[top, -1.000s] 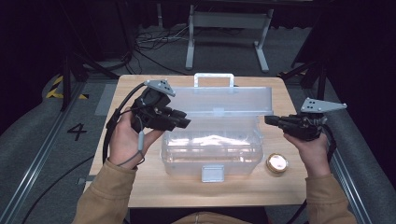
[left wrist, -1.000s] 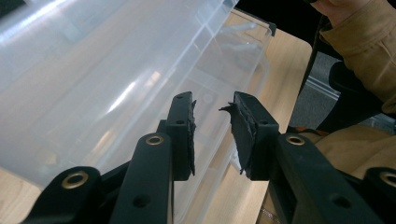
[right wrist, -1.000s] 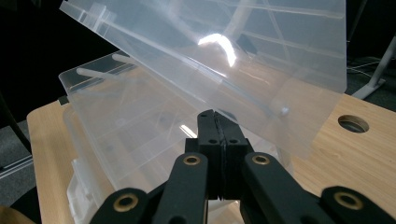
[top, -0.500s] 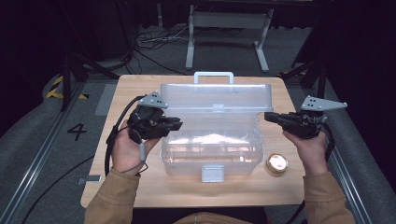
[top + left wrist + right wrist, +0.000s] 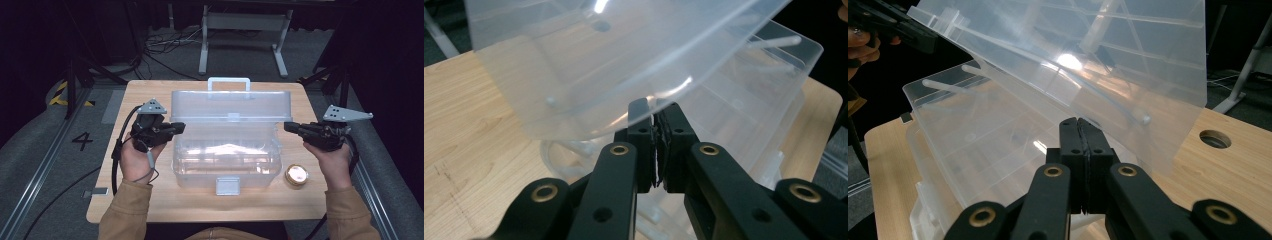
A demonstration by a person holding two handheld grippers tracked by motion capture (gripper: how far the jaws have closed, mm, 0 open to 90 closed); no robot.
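Here, centre frame on the wooden table (image 5: 125, 200): clear plastic box (image 5: 225, 155), lid (image 5: 231, 107) raised. Against the earlier frame, left gripper (image 5: 177, 127) lower and nearer the lid's left edge, jaws just closed, pressed together at that rim. Right gripper (image 5: 289, 127) unmoved at the lid's right edge, jaws together. Whether the rim sits between the pads: hard to tell. Round tin (image 5: 296, 175) lower right; dark floor, cables behind.

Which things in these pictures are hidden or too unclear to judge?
- Inside of the clear box: high view, glare on the plastic hides whether anything lies in it.
- Gold round thing: high view, too small to identify.
- Left tongs: left gripper view, the lid edge covers the tips; a pinch on it is uncertain.
- Right tongs: contact with the box unclear.
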